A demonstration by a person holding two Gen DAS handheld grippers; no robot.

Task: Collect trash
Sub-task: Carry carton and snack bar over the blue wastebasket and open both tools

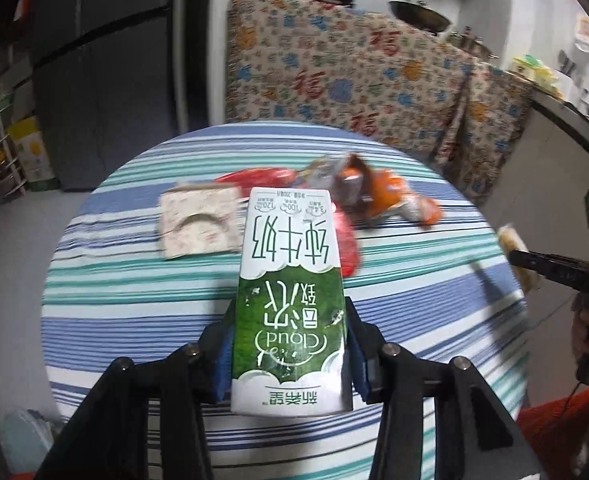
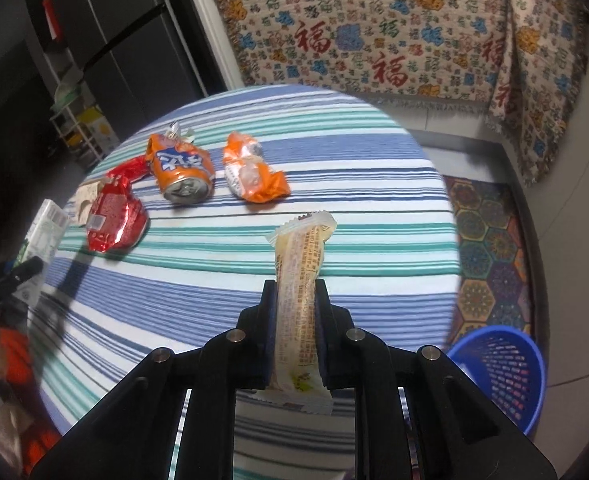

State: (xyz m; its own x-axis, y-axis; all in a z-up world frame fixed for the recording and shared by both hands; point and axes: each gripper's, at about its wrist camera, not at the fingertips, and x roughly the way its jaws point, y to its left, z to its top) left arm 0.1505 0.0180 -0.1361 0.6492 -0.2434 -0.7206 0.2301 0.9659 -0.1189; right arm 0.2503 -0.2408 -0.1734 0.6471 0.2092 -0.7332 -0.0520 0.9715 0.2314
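Striped cloth covers the round worktop (image 2: 334, 128); patterned blanket (image 2: 394, 40) hangs behind, dark fridge (image 1: 94, 80) off to one side. Blue basket (image 2: 498, 372) sits on the floor just beside the worktop, on my right, and looks like the bin for all this.

L claw (image 1: 290, 344) is clamped on the milk carton (image 1: 290, 280), pads on both sides of its green half, carton clear of the cloth and pointing away from me. R claw (image 2: 296, 328) is clenched tight on a wrapper (image 2: 300, 292), a long pale snack sleeve standing up between the pads, also off the cloth.

So two pcs are in hand, neither binned yet. As far as I can see thru the mesh, nothing in the basket, but can't see its bottom properly.

Left on the worktop:
- crushed can (image 2: 180, 168), orange, lying on its side
- orange pack (image 2: 252, 168), crumpled, just beside the can
- red pack (image 2: 114, 216), near the can's other side
- card (image 1: 200, 222), flat, pale, beside the red pack

My guess: early in the job, approx a third picked up, zero dropped. Next both claws need to swing over to the basket & let go, R first since it's nearer. Then four more pickups.
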